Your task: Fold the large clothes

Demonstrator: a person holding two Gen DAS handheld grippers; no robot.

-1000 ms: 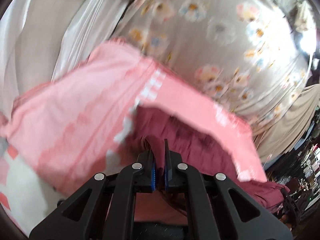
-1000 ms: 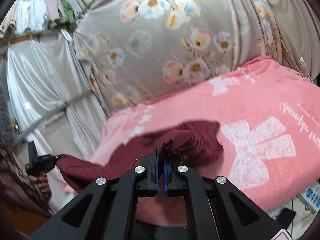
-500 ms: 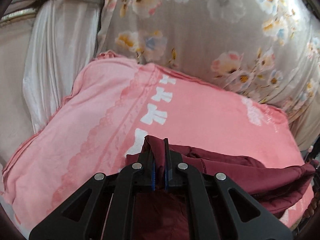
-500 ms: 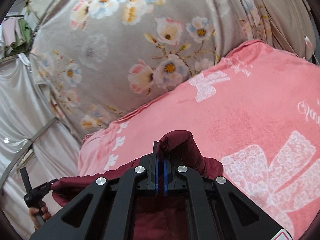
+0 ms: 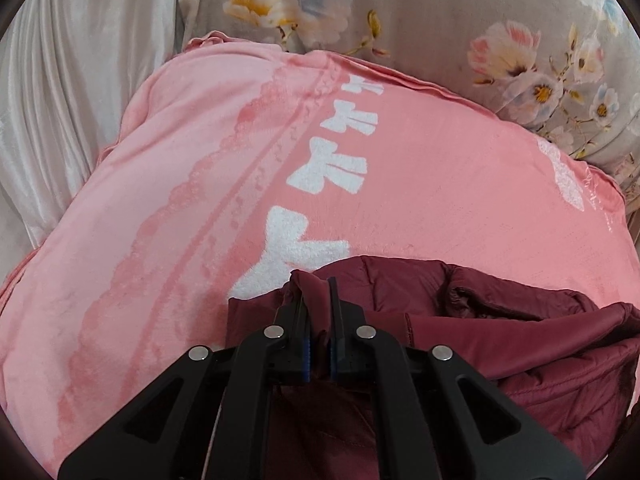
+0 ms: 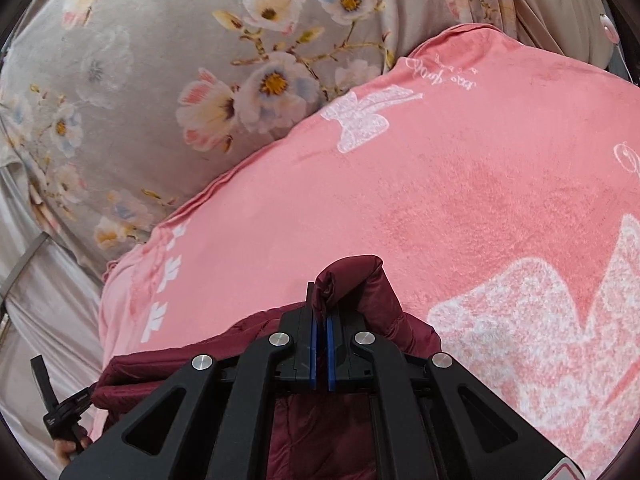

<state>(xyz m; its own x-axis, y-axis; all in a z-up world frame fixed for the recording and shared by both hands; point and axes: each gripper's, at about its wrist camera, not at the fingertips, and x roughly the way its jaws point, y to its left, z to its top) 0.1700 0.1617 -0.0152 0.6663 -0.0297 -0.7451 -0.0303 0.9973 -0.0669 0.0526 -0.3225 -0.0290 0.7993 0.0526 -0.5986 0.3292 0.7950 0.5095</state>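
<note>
The dark maroon quilted puffer jacket [image 5: 540,344] is bunched and rumpled, its shiny padded fabric lying in loose folds at the near edge of the pink surface it rests on. Two pinched-up ridges of it rise from the heap [image 6: 352,280], well apart, with the slack cloth sagging between them.

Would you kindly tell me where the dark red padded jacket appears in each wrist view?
Left wrist view: dark red padded jacket fills the lower right, one fold pinched in the left tool.
Right wrist view: jacket lies bottom centre to lower left.
Shared landmark: pink plush blanket with white bows.
</note>
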